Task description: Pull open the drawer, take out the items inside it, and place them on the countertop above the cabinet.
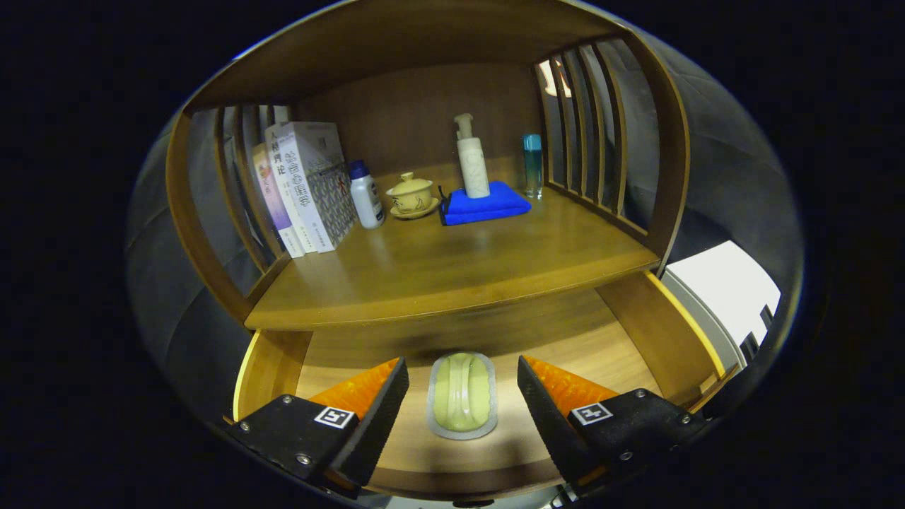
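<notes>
Wooden boards line the open drawer [636, 332] we look down into, and we count one item in it: a single pale green container [462, 394] with a clear rim, lying flat on the drawer floor. Its long axis runs front to back, in line with our fingers, one short end toward us and the other toward the cabinet; a raised ridge runs down its middle the same way. Our hand-held gripper [463, 396] stands wide open, its two fingers either side of the container with a clear gap on each flank, so neither finger touches it and nothing is held. Whether the fingers are level with the container or above it we cannot tell. Over the drawer sits the surface [452, 272], with slatted wooden sides and a back panel. On it we count three books [304, 187] standing upright against the left slats, one white bottle [366, 194] with a blue cap just beside them, one yellow lidded cup [411, 194] on its saucer, one folded blue cloth [484, 203], one pale pump bottle [472, 159] standing upright on that cloth, and one tall blue-green bottle [532, 166] near the right slats. All six groups stand toward the back of the surface.
</notes>
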